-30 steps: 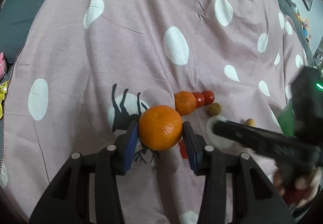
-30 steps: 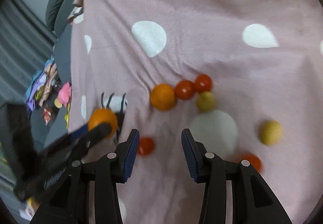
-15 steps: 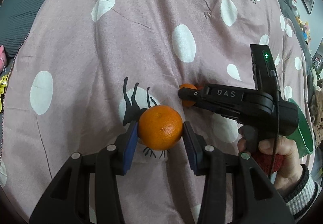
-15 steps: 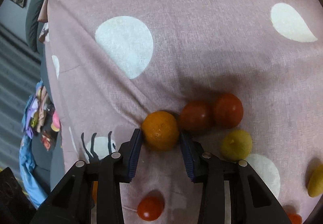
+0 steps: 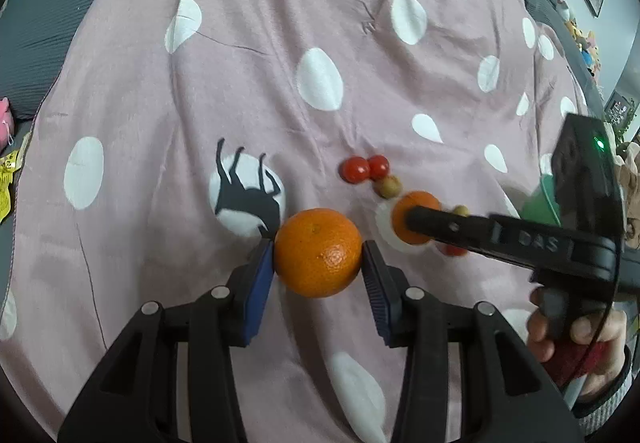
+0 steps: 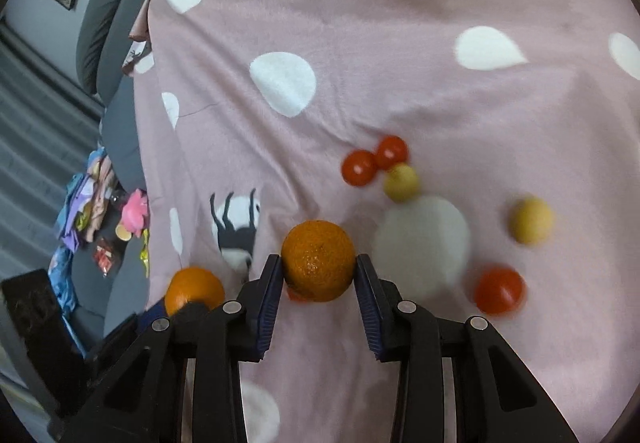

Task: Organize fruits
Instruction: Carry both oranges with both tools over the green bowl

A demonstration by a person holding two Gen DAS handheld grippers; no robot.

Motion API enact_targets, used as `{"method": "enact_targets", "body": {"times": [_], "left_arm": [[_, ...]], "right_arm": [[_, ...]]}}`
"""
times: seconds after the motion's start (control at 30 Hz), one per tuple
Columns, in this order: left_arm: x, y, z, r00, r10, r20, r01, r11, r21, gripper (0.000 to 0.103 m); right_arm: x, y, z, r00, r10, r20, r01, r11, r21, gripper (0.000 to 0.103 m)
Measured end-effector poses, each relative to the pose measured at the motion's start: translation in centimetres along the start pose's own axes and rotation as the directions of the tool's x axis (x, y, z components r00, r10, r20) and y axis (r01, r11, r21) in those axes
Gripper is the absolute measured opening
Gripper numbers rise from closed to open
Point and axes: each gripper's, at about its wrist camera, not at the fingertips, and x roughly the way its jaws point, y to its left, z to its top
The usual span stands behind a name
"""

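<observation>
My left gripper (image 5: 318, 253) is shut on a large orange (image 5: 318, 252) and holds it above the pink spotted blanket (image 5: 240, 91). My right gripper (image 6: 319, 262) is shut on a second orange (image 6: 318, 260), lifted off the blanket; it also shows in the left wrist view (image 5: 410, 217). Two red tomatoes (image 6: 374, 160) and a yellow-green fruit (image 6: 401, 182) lie together on the blanket. Another yellow fruit (image 6: 531, 220) and a red tomato (image 6: 499, 290) lie to the right. The left gripper's orange (image 6: 194, 289) shows at lower left in the right wrist view.
A green container (image 5: 540, 199) sits behind the right gripper's body at the right edge. Grey cushions (image 6: 108, 31) and a pile of colourful small items (image 6: 100, 219) lie beyond the blanket's left edge. A deer print (image 5: 246, 197) marks the blanket.
My right gripper closed on the orange beside the tomatoes and lifted it back and to the right. My left gripper kept its orange and rose a little.
</observation>
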Motion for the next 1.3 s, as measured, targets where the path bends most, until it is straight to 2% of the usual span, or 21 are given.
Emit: {"method": "enact_targets", "body": {"times": [0.3,0.5,0.83,1.07,1.3], "left_arm": [[-1.3,-3.1,-2.1,0.999,-0.037,-0.032,0.039,0.998,0.050,0.044],[-1.4,-6.1,-3.1,0.996,-0.074,-0.057,0.080,0.991,0.106,0.044],[-1.7,-11.3,-3.0,0.990,-0.124,-0.071,0.136,0.969,0.205,0.044],[-1.0,-16.3,-2.1,0.981,-0.178,-0.074,0.192,0.938,0.289,0.044],[1.0,-22.1,-1.0,0.964,-0.244,-0.102,0.264,0.884,0.385,0.044]], "right_arm": [[-5.0,-0.4,-3.8,0.992,-0.113,0.061,0.117,0.991,-0.071,0.038],[-8.8,-0.7,-6.2,0.971,-0.200,0.129,0.214,0.971,-0.109,0.038],[-13.7,-1.8,-7.8,0.944,-0.242,0.225,0.268,0.959,-0.096,0.038],[-17.0,-3.5,-7.7,0.915,-0.267,0.301,0.294,0.955,-0.046,0.039],[-20.0,-6.8,-7.7,0.872,-0.333,0.359,0.340,0.939,0.046,0.039]]}}
